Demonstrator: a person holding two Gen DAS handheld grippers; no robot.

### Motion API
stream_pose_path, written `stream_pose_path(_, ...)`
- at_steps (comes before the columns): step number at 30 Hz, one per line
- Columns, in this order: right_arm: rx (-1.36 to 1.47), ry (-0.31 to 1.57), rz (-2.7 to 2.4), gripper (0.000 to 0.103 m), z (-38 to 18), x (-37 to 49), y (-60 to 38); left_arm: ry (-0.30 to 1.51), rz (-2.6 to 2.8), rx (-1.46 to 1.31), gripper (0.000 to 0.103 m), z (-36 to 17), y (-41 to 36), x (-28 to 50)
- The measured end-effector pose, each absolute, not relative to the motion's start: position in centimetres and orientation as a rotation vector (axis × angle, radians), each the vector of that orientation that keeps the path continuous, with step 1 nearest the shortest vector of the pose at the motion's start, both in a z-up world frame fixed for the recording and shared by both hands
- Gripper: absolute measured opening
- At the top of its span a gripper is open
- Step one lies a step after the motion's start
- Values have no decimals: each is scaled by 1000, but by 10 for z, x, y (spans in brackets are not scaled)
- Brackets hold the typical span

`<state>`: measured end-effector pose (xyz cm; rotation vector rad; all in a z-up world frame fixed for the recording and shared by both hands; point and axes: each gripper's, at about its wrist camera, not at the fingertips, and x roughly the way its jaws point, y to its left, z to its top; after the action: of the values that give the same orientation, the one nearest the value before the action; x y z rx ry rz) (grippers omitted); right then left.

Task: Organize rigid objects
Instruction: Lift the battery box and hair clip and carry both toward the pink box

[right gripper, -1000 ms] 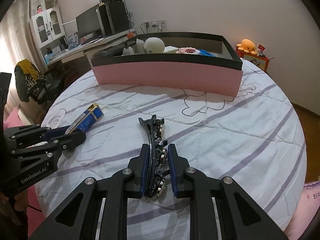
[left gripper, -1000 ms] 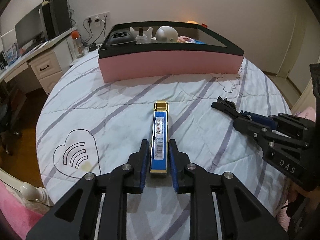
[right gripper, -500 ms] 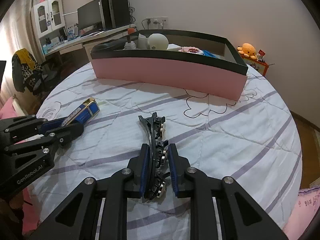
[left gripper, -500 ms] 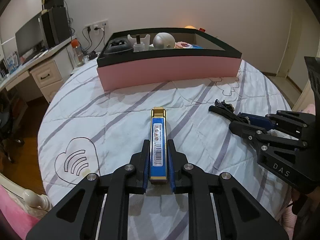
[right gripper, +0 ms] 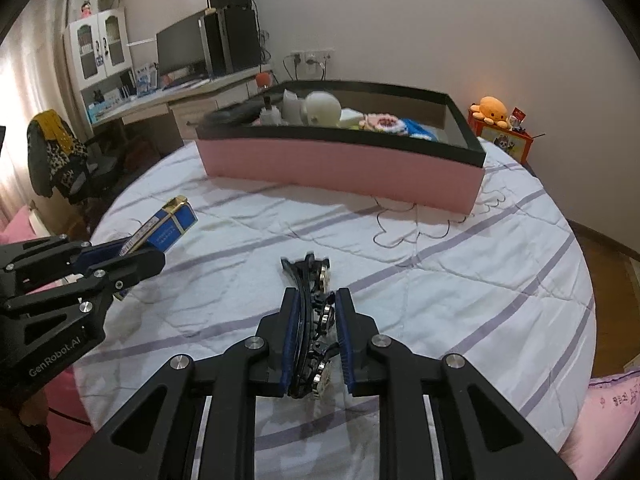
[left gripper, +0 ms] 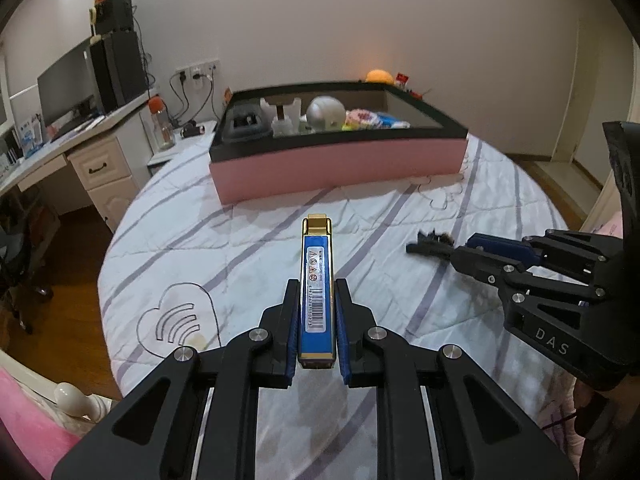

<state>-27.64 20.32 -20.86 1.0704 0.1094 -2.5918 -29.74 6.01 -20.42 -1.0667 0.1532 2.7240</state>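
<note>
My left gripper (left gripper: 317,322) is squeezed tight on a thin blue box (left gripper: 317,292) with gold ends, and its pads (left gripper: 295,320) press on both long sides. My right gripper (right gripper: 318,336) is squeezed tight on a black hair clip (right gripper: 310,312) with shiny round bits on it. The box sticks out straight ahead of my left fingers, and its far end looks lifted off the bed (left gripper: 240,248). I cannot tell if the far tip of the clip is up off the sheet or touching it. I think the job now is to carry both things to the big pink tray (left gripper: 340,160) at the far side of the bed and put them in. To do it well, I should keep both grips snug, because the box is smooth and could slide out, and the clip is bumpy and could twist. I should lift each one higher than the black rim (right gripper: 340,132) before I go over it, so nothing bumps the wall. The left end of the tray is full of stuff, like a white ball thing (left gripper: 326,114), so the bare right end looks like the best spot. My two grippers are near each other, so I should keep them apart and set each thing down low before I let go.
</note>
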Motion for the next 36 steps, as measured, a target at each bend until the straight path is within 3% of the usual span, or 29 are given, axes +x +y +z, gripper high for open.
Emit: stream_pose_path(36,733,61,-2664,18,-115,-238,221,177,2826,-678,15,-100,61,-257)
